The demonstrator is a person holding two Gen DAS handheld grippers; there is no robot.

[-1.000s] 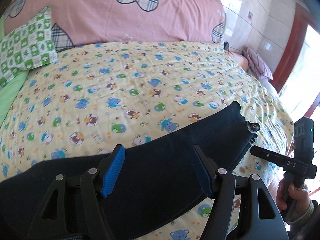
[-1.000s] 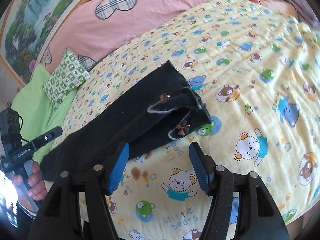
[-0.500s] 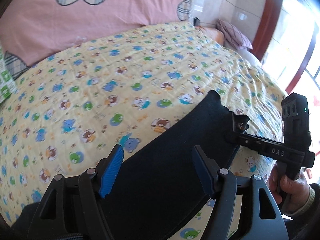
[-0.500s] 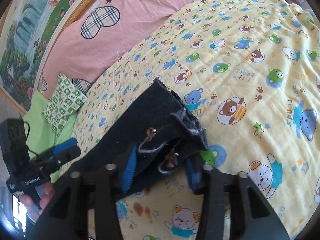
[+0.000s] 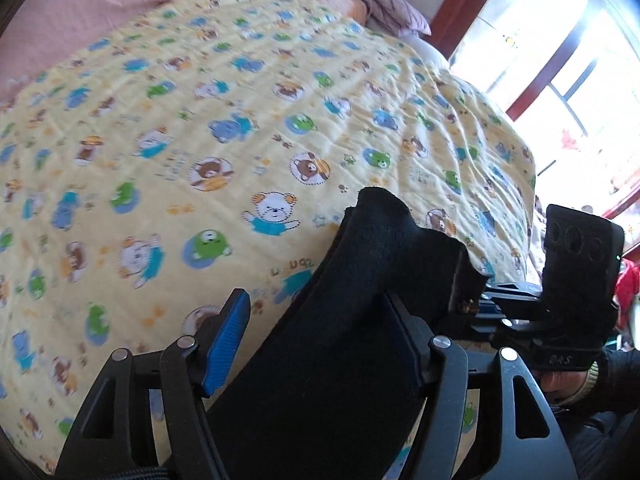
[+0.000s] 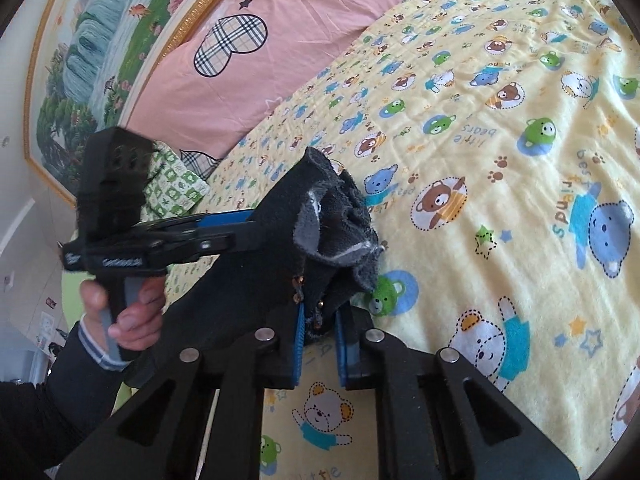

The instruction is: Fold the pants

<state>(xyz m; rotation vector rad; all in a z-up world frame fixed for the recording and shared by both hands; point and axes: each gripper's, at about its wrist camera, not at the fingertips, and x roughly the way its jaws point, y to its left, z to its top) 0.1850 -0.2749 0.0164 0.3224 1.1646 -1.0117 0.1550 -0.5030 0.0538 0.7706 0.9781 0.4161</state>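
Observation:
The dark navy pants lie on the bear-print yellow bedspread, their end lifted up. My left gripper is open, its blue pads either side of the pants' cloth. My right gripper is shut on the bunched cuff end of the pants, which shows grey lining and small metal studs. The right gripper also shows in the left wrist view, at the pants' edge. The left gripper shows in the right wrist view, reaching at the pants from the left.
A pink pillow with plaid hearts and a green-checked cushion lie at the head of the bed. A mauve pillow lies by the wood-framed window. A landscape painting hangs on the wall.
My right gripper has closed on the cuff end and lifted it off the bedspread. My left gripper has moved along the pants toward that end, staying open.

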